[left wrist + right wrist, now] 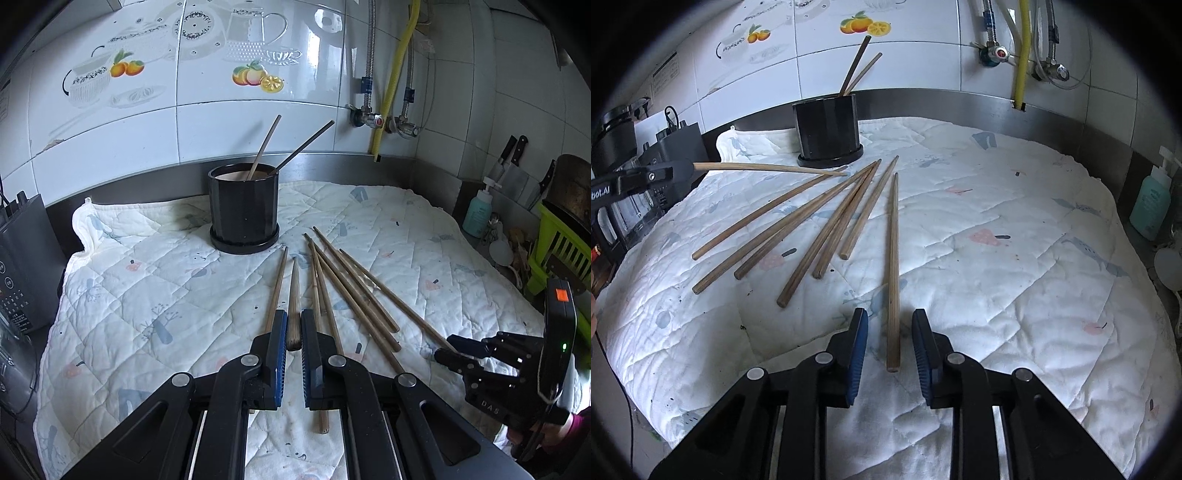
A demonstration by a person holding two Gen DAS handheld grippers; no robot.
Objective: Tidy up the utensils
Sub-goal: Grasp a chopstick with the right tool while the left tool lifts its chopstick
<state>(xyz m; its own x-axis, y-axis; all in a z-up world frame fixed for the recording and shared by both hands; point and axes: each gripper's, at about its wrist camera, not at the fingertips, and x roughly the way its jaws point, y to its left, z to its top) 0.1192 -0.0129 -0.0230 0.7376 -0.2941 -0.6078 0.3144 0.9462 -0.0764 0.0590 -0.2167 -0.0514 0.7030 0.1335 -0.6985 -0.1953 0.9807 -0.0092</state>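
Pinched tight on one tapered brown wooden chopstick (294, 306) by the left gripper (294, 334), thick end between the blue pads, thin end pointing out toward the holder; seen from the right wrist view as lifted clear of the cloth, roughly level. Spread partway on the right gripper (890, 341), jaws straddling the thick end of a single long wooden chopstick (893, 266) lying flat, a gap showing on either side of it, pads not yet pressing.

Just beyond, six more loose wooden chopsticks (798, 236) fanned on the white quilted cloth (1015, 258), thin ends converging toward the glossy black cylindrical holder on its saucer (243, 210). Already two sticks (280, 147) leaning inside that holder. Further out: tiled wall with fruit decals (258, 79), teal pump bottle (477, 214) at the right edge of the counter.

For the right-hand pick, probably best to close squarely near the thick end, low enough to catch the round stick at its middle and not roll it sideways. For the left, likely next: tip the thin end down over the holder's mouth, clear of the two leaning sticks, and release only once well inside the rim.
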